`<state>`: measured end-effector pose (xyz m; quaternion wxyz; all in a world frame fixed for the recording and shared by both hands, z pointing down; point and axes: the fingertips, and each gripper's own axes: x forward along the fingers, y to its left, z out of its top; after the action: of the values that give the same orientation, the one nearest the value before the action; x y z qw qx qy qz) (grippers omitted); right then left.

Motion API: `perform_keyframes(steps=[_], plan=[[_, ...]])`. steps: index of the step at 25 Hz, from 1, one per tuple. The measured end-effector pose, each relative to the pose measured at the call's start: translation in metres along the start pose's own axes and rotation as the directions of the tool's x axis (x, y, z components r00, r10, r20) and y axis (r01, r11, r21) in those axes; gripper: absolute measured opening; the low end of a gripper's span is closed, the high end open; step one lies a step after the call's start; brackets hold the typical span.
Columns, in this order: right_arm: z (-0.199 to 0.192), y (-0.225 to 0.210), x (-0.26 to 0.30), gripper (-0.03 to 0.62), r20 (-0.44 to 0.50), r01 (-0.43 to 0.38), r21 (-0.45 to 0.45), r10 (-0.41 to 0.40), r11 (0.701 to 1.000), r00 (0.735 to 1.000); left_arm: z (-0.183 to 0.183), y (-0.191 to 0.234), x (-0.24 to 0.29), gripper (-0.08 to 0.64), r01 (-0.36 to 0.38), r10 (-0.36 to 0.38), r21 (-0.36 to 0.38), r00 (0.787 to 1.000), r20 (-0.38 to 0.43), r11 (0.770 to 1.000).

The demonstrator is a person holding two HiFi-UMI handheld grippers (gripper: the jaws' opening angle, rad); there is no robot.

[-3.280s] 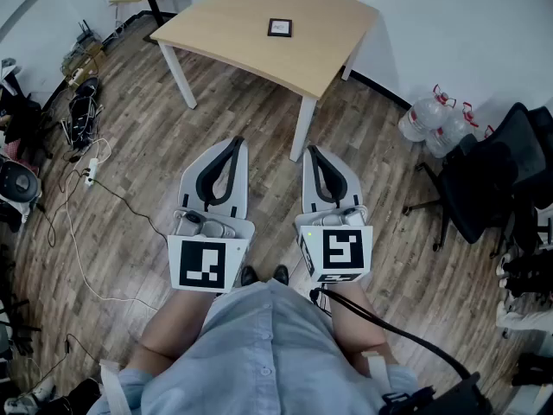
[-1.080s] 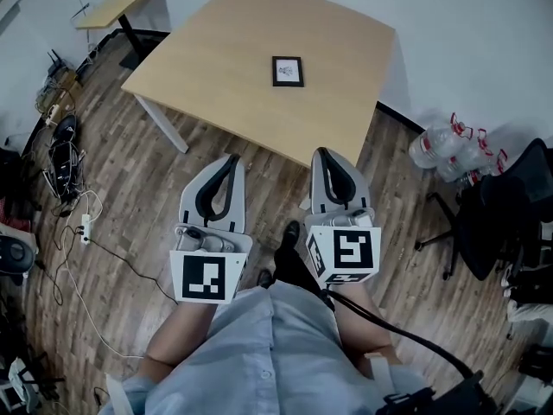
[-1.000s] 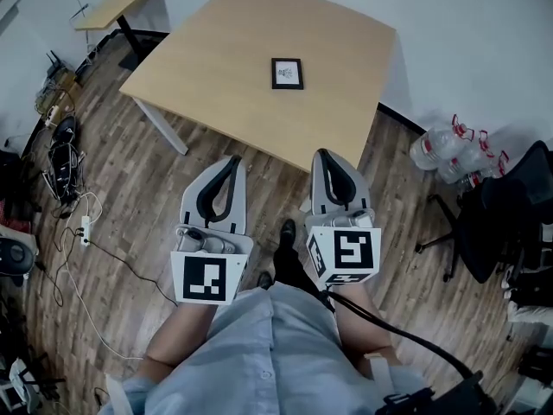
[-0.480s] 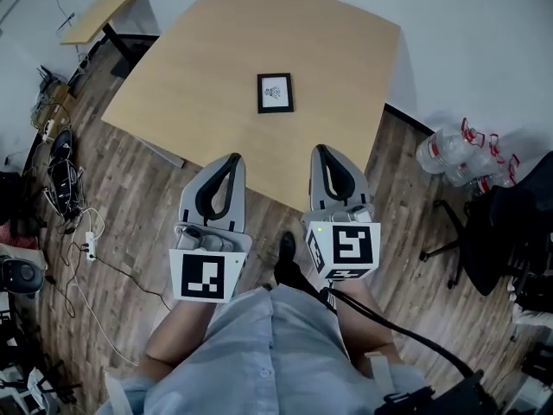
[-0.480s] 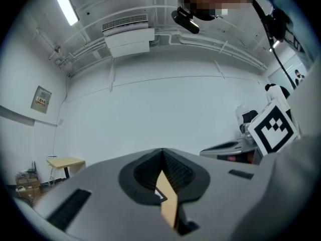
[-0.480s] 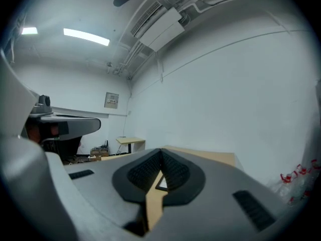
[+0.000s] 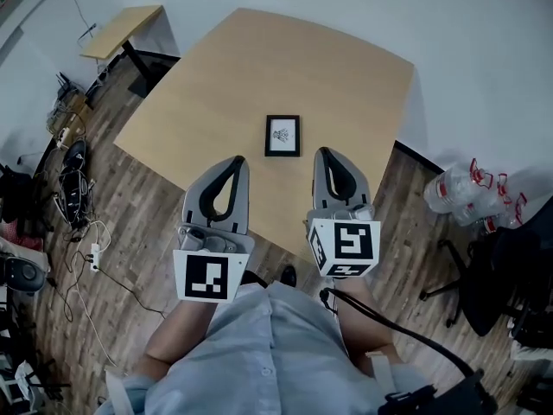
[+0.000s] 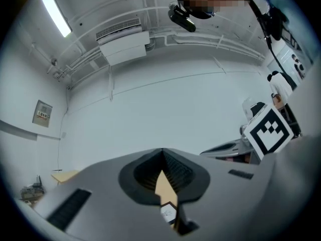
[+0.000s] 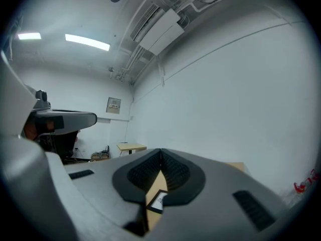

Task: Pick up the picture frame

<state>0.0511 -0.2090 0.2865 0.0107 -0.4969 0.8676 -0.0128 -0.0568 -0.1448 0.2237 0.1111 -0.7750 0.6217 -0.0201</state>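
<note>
The picture frame (image 7: 282, 136), small with a black border and white print, lies flat on the light wooden table (image 7: 216, 93), a little in from its near edge. My left gripper (image 7: 236, 160) hangs over that edge, just short and left of the frame, jaws shut and empty. To the frame's right, my right gripper (image 7: 326, 152) is likewise shut on nothing. Both point level toward the white wall. A sliver of the frame (image 8: 168, 213) shows through the slit below the left gripper (image 8: 162, 150) tips, and the frame (image 9: 159, 201) also peeks below the right gripper (image 9: 161, 150).
A small desk (image 7: 121, 31) stands at the back left. Cables and gear (image 7: 69, 137) litter the wooden floor on the left. Water bottles (image 7: 471, 193) and a black office chair (image 7: 514, 275) are to the right of the table.
The person has walked up to the table. Table and frame have slid nearer in the head view, and both grippers now reach over the near edge, still shut.
</note>
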Motion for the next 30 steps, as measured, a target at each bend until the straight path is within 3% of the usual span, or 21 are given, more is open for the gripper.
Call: perform_keyframes(steps=[8,17,25,30], plan=[[-0.009,-0.005,0.039,0.002,-0.039,-0.002,-0.022,0.001,1.0,0.999,-0.019,0.027,0.028,0.002,-0.031,0.03,-0.048,0.999,-0.012,0.998],[-0.049,-0.016,0.09,0.002,-0.159,0.025,-0.032,-0.03,0.999,0.987,-0.063,0.056,0.075,0.002,0.001,-0.01,-0.12,0.997,-0.076,0.993],[-0.094,-0.028,0.133,0.002,-0.279,0.034,-0.04,-0.044,0.999,0.959,-0.104,0.078,0.113,0.002,0.014,-0.04,-0.16,0.986,-0.161,0.987],[-0.132,-0.031,0.15,0.003,-0.374,0.042,-0.032,-0.051,0.999,0.926,-0.131,0.092,0.128,0.002,0.018,-0.061,-0.186,0.972,-0.228,0.982]])
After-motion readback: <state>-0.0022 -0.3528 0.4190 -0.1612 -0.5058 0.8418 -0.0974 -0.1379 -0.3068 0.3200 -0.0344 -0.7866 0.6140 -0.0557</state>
